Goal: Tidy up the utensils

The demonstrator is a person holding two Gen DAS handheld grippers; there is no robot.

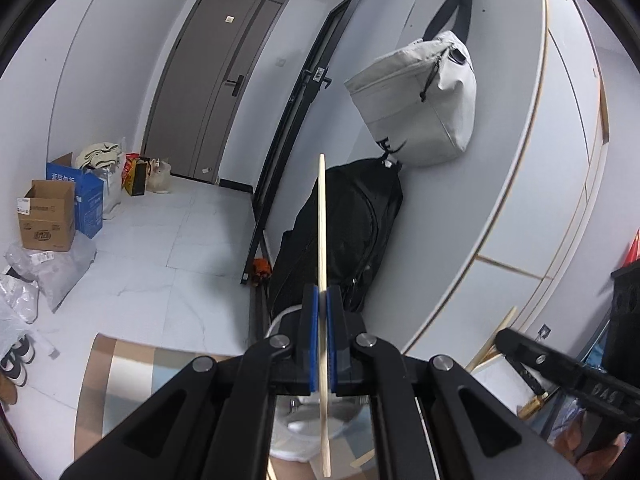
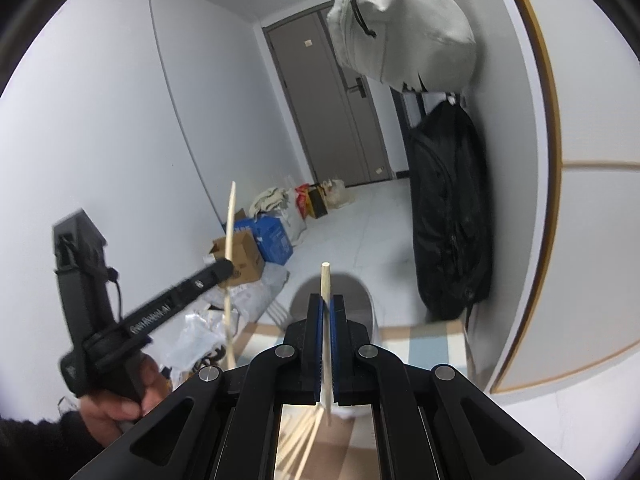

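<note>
My left hand-held gripper (image 1: 322, 300) pinches one thin pale wooden chopstick (image 1: 321, 220) near its lower third, tip at twelve o'clock. My right hand-held gripper (image 2: 327, 304) clamps another pale wooden chopstick (image 2: 325, 280). Both seem light, stiff, smooth; a mid-shaft grip should stop pivoting.

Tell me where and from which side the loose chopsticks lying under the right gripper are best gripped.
Grip the loose chopsticks near mid-length, coming from above with the jaws across their length: they lie flat, thin and fanned out, so one should be singled out. Both grippers are busy, though: the right gripper and left gripper are each shut on a chopstick.
</note>
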